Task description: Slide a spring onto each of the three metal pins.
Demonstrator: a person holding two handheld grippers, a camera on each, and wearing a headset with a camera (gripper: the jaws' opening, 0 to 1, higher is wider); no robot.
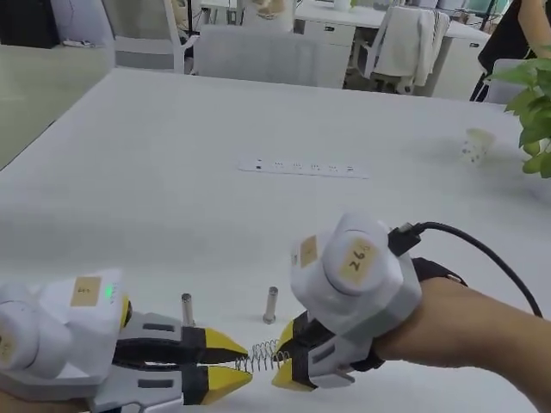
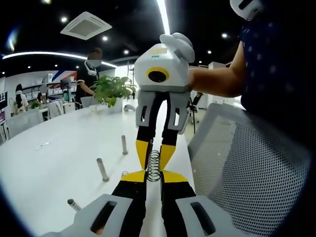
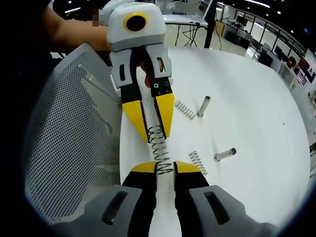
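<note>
The spring (image 1: 263, 354) is stretched level between the two tools, its long axis running from the left tool (image 1: 245, 366) straight across to the right tool (image 1: 280, 357), low over the table (image 1: 258, 112). Each tool is pinched narrow on one end of the spring, so the coil bridges the short gap between their yellow tips.

Beyond the spring, on the side away from the person, two pins stand upright. One pin (image 1: 270, 305) is near the spring's right-tool end, and the other pin (image 1: 187, 310) is farther off, past its left-tool end. A third pin (image 2: 74, 205) appears in the left gripper view. Two loose springs (image 3: 185, 109) (image 3: 197, 163) lie on the table on that same far side.

The spring lies crosswise to the pins' upright axes, so it likely has to be tipped on end. The right tool looks nearer the closest pin.
</note>
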